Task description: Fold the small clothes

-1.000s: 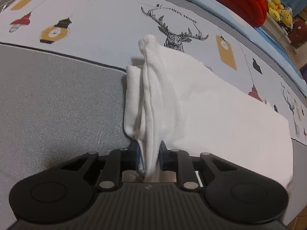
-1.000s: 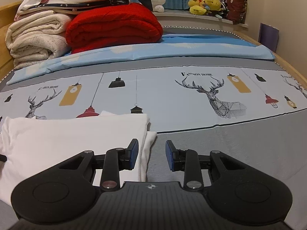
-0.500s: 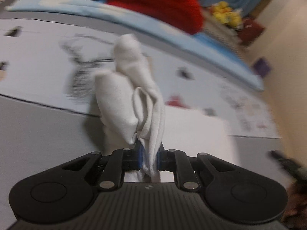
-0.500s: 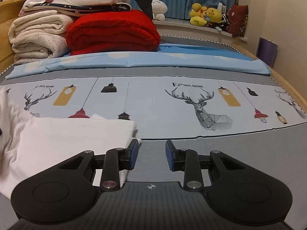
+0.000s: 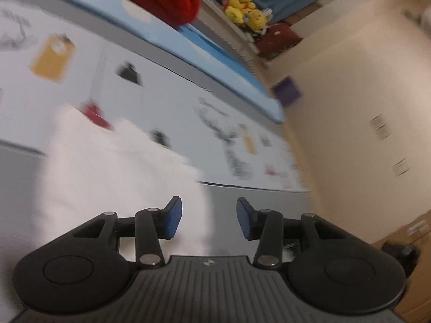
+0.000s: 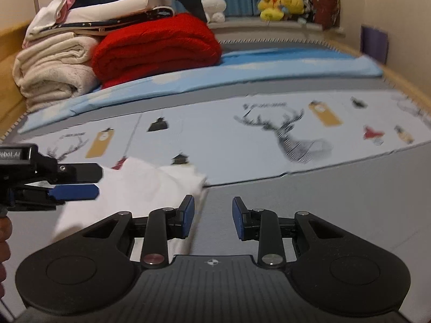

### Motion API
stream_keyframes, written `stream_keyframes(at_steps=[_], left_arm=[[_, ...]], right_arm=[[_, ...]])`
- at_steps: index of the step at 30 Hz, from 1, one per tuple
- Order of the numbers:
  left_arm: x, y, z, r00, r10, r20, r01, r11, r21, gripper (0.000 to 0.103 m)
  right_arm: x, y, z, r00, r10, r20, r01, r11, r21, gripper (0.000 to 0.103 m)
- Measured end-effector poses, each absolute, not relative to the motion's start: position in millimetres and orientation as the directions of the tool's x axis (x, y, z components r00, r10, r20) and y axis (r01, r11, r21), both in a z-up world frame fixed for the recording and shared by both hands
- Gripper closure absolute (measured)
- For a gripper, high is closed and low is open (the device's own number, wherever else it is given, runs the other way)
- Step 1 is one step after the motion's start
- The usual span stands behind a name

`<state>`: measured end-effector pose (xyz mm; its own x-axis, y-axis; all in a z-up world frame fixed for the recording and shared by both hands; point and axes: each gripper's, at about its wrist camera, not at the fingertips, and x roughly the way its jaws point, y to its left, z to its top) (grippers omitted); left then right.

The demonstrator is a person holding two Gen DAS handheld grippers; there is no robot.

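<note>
A white garment [image 6: 150, 188] lies folded flat on the bed; it is blurred in the left wrist view [image 5: 113, 177]. My left gripper [image 5: 208, 222] is open and empty, above the garment's right edge. It shows from the side in the right wrist view [image 6: 91, 181], over the garment's left part. My right gripper [image 6: 211, 215] is open and empty, low over the grey sheet at the garment's right front corner.
The bed has a grey sheet [image 6: 323, 202] and a printed deer sheet [image 6: 269, 134]. A red blanket [image 6: 156, 48], a stack of cream blankets [image 6: 54, 67] and plush toys [image 6: 280, 5] lie at the back. A cream wall [image 5: 363, 107] is to the right.
My left gripper has opened and let go of the white garment, which now lies flat. The left gripper has swung right. My right gripper has barely moved.
</note>
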<state>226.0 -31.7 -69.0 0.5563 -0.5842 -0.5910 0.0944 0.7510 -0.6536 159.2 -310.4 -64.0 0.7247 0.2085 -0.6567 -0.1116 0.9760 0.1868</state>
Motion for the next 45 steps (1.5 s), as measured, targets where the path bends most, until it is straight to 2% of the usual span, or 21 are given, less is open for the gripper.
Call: stream_keyframes(at_steps=[4, 8, 13, 15, 16, 18, 20, 21, 24, 25, 27, 29, 32, 36, 37, 38, 39, 41, 44, 45], left_arm=[[216.8, -5.0, -72.5, 0.526, -0.476, -0.705, 0.113, 0.861, -0.496, 0.054], [203.7, 13.1, -81.0, 0.452, -0.472, -0.757, 0.176, 0.879, -0.443, 0.054], [195.7, 22.9, -97.1, 0.386, -0.459, -0.8, 0.231, 0.888, -0.398, 0.054], [194.5, 18.9, -105.8, 0.358, -0.433, -0.827, 0.249, 0.898, -0.363, 0.05], [190.1, 19.6, -109.0, 0.346, -0.42, -0.839, 0.258, 0.902, -0.345, 0.046], [188.9, 13.9, -118.6, 0.308, -0.38, -0.872, 0.277, 0.913, -0.3, 0.042], [187.2, 7.0, -128.2, 0.276, -0.351, -0.895, 0.306, 0.915, -0.265, 0.042], [186.7, 4.0, -131.9, 0.267, -0.339, -0.902, 0.317, 0.915, -0.251, 0.042], [186.2, -1.1, -142.4, 0.232, -0.307, -0.923, 0.341, 0.915, -0.218, 0.042], [186.3, -1.2, -143.5, 0.224, -0.306, -0.925, 0.344, 0.913, -0.219, 0.042], [187.1, 2.3, -140.7, 0.218, -0.325, -0.92, 0.351, 0.906, -0.237, 0.042], [189.9, 11.8, -134.1, 0.247, -0.35, -0.904, 0.326, 0.908, -0.263, 0.042], [197.6, 31.7, -124.6, 0.32, -0.389, -0.864, 0.242, 0.915, -0.323, 0.042], [205.1, 40.0, -122.3, 0.368, -0.395, -0.842, 0.164, 0.919, -0.359, 0.042], [207.9, 40.8, -120.8, 0.377, -0.39, -0.84, 0.158, 0.921, -0.356, 0.042], [210.1, 37.9, -120.1, 0.387, -0.382, -0.839, 0.151, 0.924, -0.351, 0.041], [211.2, 37.7, -119.7, 0.394, -0.378, -0.838, 0.144, 0.926, -0.35, 0.041], [215.5, 31.5, -120.9, 0.396, -0.377, -0.837, 0.12, 0.925, -0.36, 0.04], [212.9, 17.9, -125.4, 0.33, -0.39, -0.86, 0.119, 0.921, -0.372, 0.03], [211.8, 12.8, -130.9, 0.298, -0.377, -0.877, 0.128, 0.926, -0.355, 0.031]], right_arm=[[174.0, -299.4, -71.0, 0.672, 0.29, -0.681, -0.12, 0.951, 0.286, 0.069], [196.3, -283.6, -84.5, 0.614, 0.326, -0.719, -0.081, 0.932, 0.353, 0.06], [224.0, -272.3, -107.7, 0.562, 0.313, -0.766, 0.03, 0.918, 0.396, 0.06], [230.5, -266.0, -115.3, 0.547, 0.298, -0.782, 0.042, 0.923, 0.382, 0.077], [232.2, -262.3, -117.1, 0.546, 0.288, -0.787, 0.034, 0.931, 0.365, 0.099], [228.7, -261.5, -108.5, 0.599, 0.274, -0.752, 0.017, 0.935, 0.354, 0.1], [214.9, -267.5, -83.1, 0.729, 0.268, -0.63, -0.015, 0.926, 0.377, 0.1], [210.8, -269.2, -76.8, 0.756, 0.259, -0.601, -0.031, 0.932, 0.362, 0.1], [225.6, -274.6, -107.1, 0.608, 0.205, -0.767, 0.057, 0.952, 0.3, 0.098], [227.8, -274.8, -111.9, 0.584, 0.195, -0.788, 0.061, 0.957, 0.282, 0.094], [221.7, -273.2, -103.1, 0.627, 0.167, -0.761, 0.032, 0.97, 0.239, 0.085], [212.6, -278.8, -94.4, 0.649, 0.193, -0.736, 0.016, 0.964, 0.267, 0.067], [204.7, -291.2, -95.6, 0.568, 0.363, -0.739, -0.044, 0.91, 0.413, 0.066], [185.6, -289.1, -105.1, 0.418, 0.443, -0.793, -0.2, 0.896, 0.395, 0.066], [180.3, -285.5, -108.5, 0.379, 0.444, -0.812, -0.241, 0.895, 0.377, 0.068], [174.5, -283.3, -113.6, 0.333, 0.446, -0.83, -0.284, 0.887, 0.363, 0.085], [170.3, -280.7, -116.9, 0.306, 0.438, -0.845, -0.319, 0.884, 0.343, 0.096], [162.3, -283.3, -117.8, 0.297, 0.415, -0.86, -0.348, 0.886, 0.307, 0.097], [166.0, -303.8, -117.2, 0.327, 0.374, -0.868, -0.231, 0.922, 0.31, 0.097], [167.0, -306.9, -119.3, 0.327, 0.339, -0.882, -0.205, 0.937, 0.283, 0.097]])
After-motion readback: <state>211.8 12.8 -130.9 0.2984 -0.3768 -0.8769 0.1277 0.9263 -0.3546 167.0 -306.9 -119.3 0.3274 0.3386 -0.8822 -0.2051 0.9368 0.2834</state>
